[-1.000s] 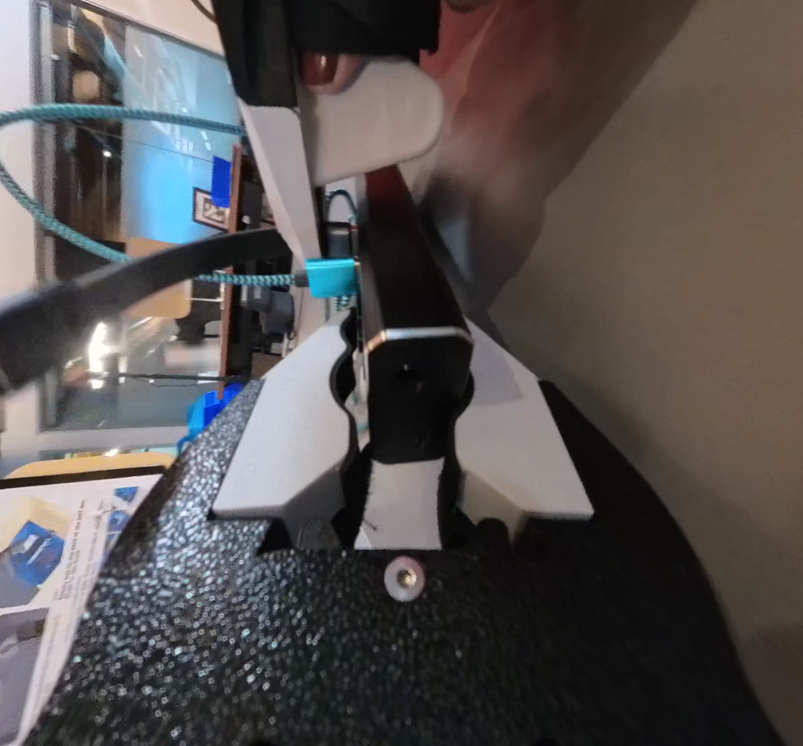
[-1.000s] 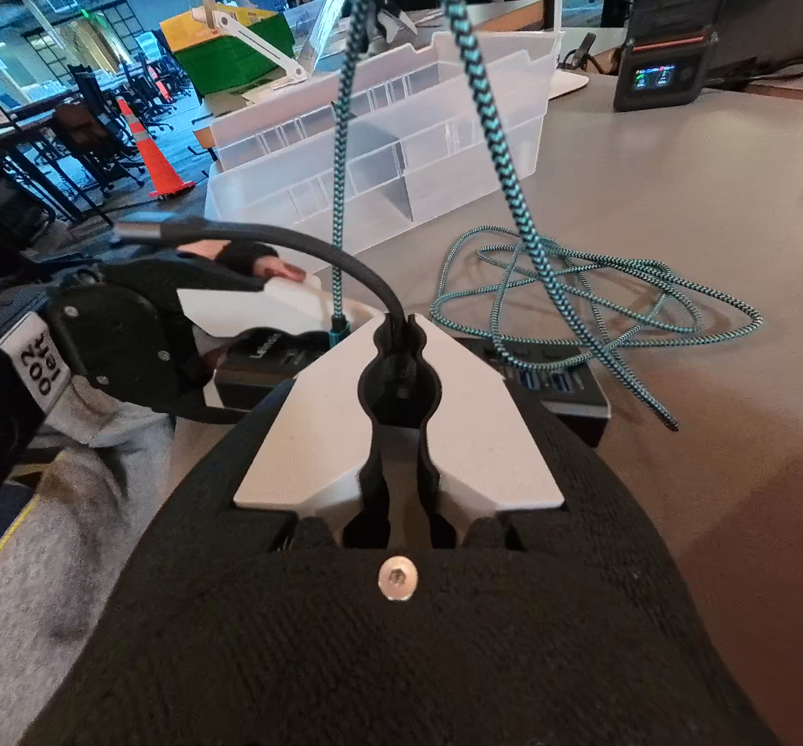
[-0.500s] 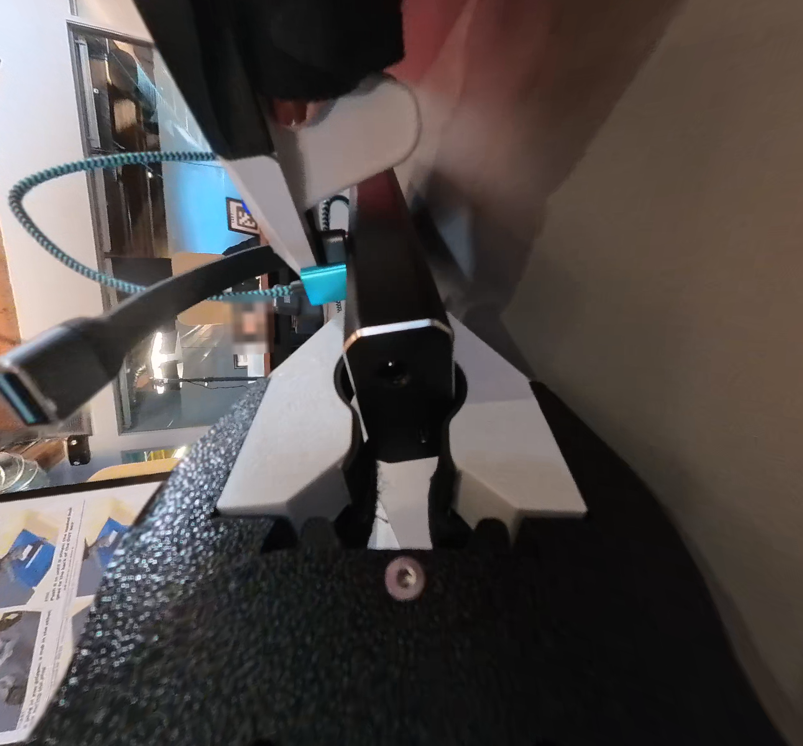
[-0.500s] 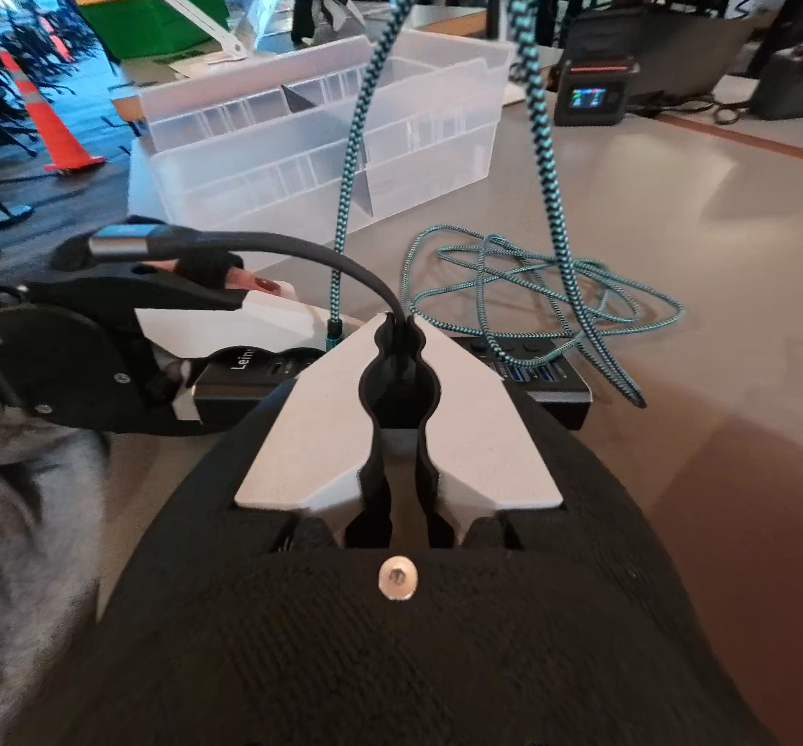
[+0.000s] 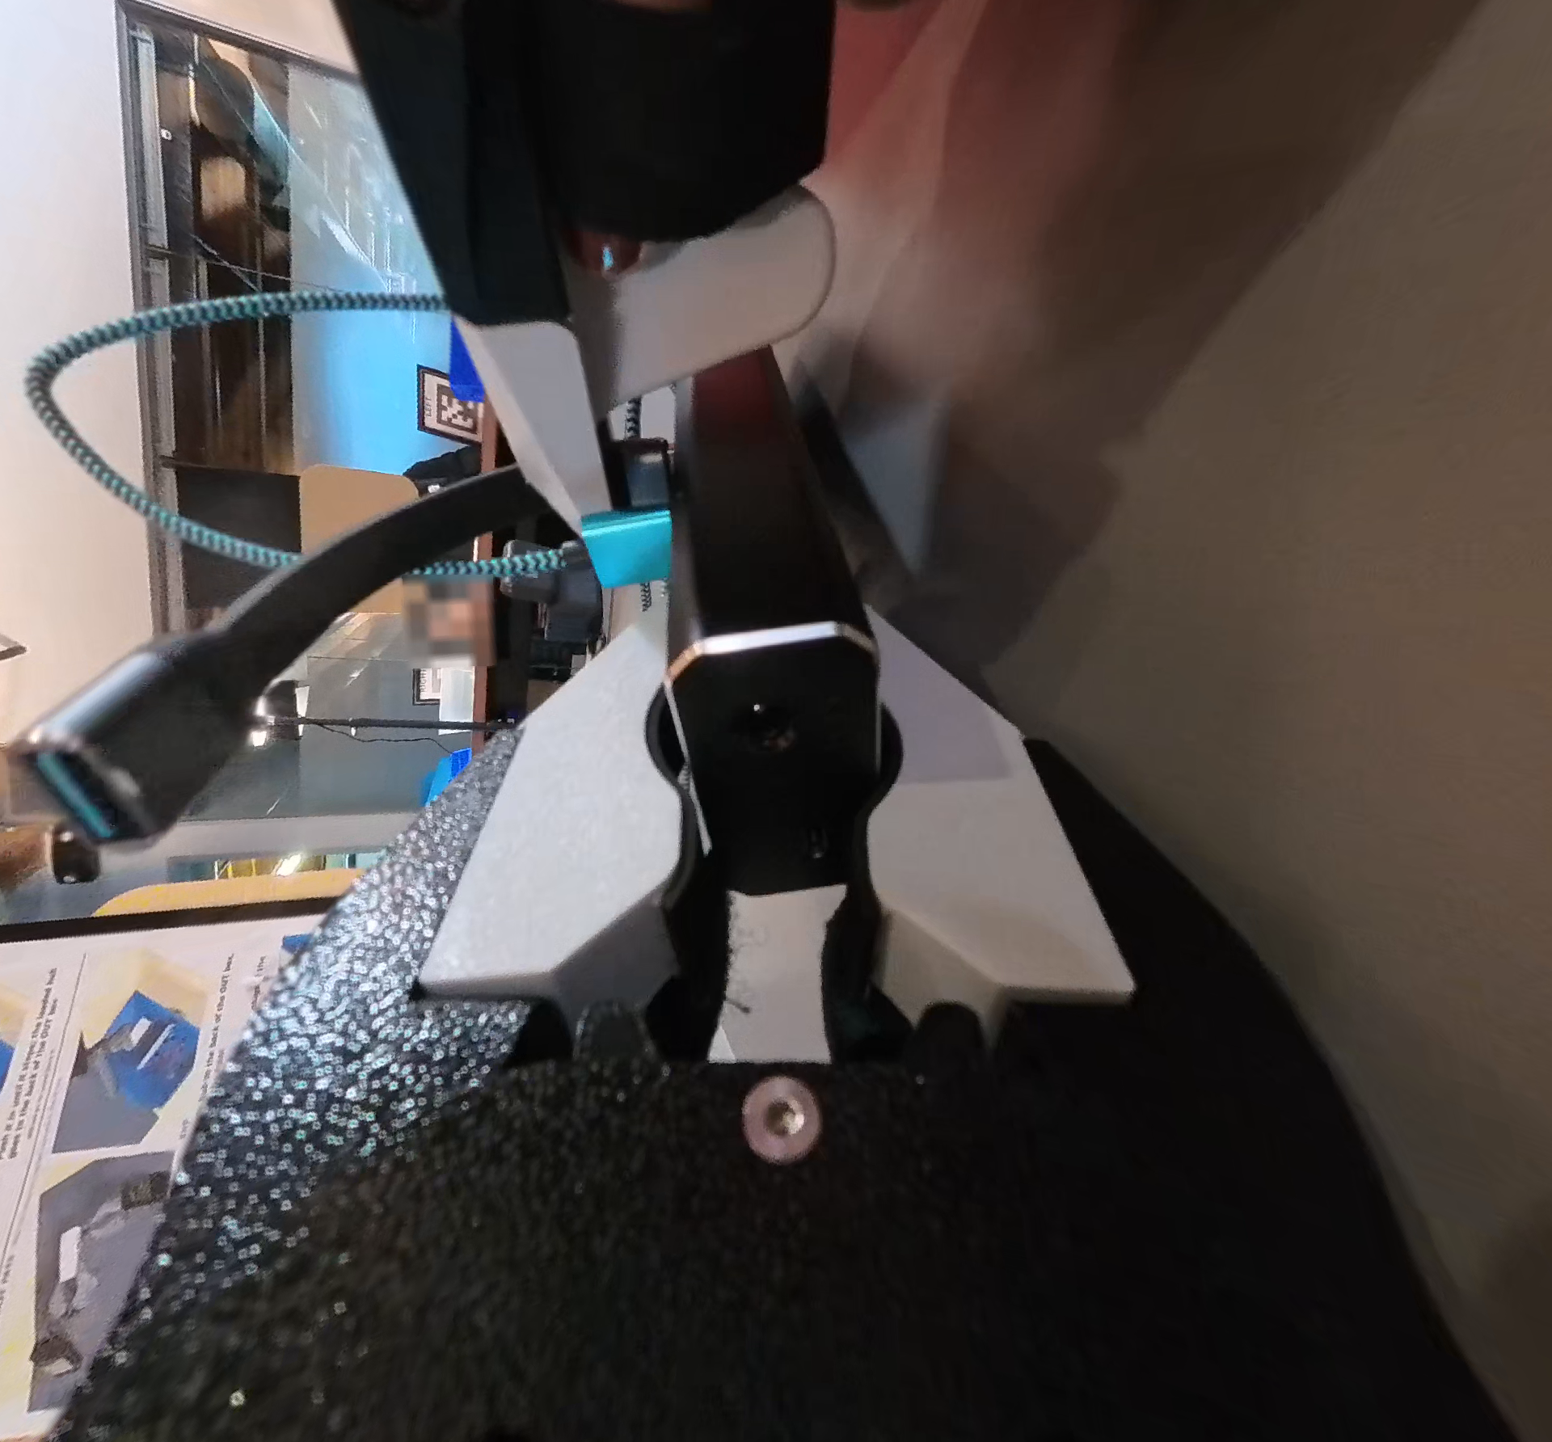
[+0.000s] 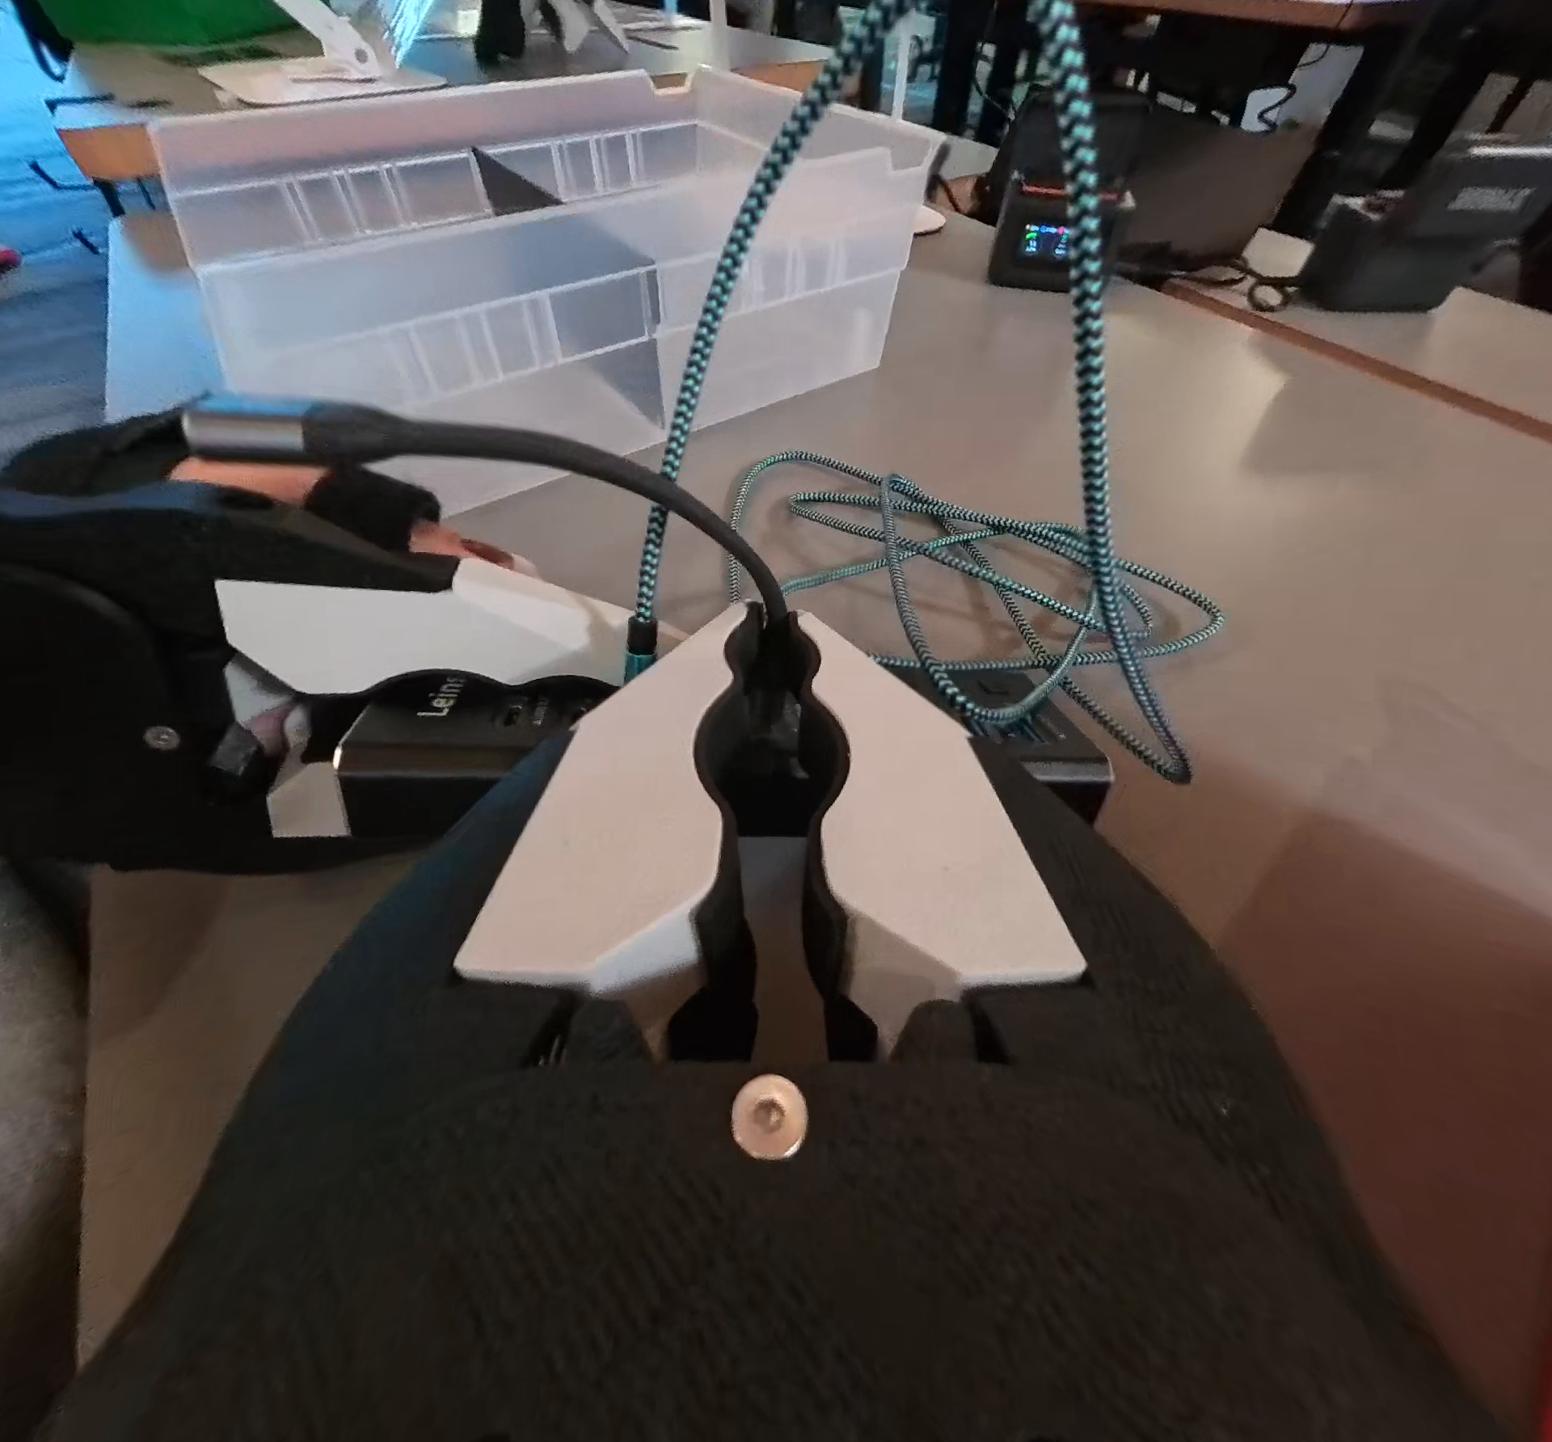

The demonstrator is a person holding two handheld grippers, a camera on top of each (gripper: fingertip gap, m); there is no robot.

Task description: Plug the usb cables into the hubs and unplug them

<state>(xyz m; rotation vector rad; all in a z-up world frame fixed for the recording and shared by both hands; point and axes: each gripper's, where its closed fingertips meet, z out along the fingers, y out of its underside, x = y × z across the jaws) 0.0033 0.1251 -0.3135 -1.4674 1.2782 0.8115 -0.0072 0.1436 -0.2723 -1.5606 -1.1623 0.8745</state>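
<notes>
A black USB hub point(image 5: 760, 562) lies on its edge over the beige table point(image 6: 1260, 478). My left gripper point(image 5: 768, 696) is shut on the hub's near end. A teal plug point(image 5: 626, 549) on a teal braided cable point(image 6: 966, 553) sits in the hub's side. My right gripper point(image 6: 768, 633) is shut on the black plug point(image 5: 647, 469) of a short black cable, right at the hub point(image 6: 437, 738). That cable arcs away to a free USB-A end point(image 5: 92, 772), also in the right wrist view point(image 6: 243, 427). The left gripper point(image 6: 336, 629) shows there, clamping the hub.
A clear plastic divided bin point(image 6: 504, 268) stands behind the hub. A small black device with a lit screen point(image 6: 1041, 234) is at the back right. The braided cable loops high and piles on the table to the right. Printed sheets point(image 5: 101, 1066) lie at the lower left.
Both grips hold as before. The right gripper and hub have shifted slightly, and the black cable's free USB-A end has swung lower and closer in the left wrist view.
</notes>
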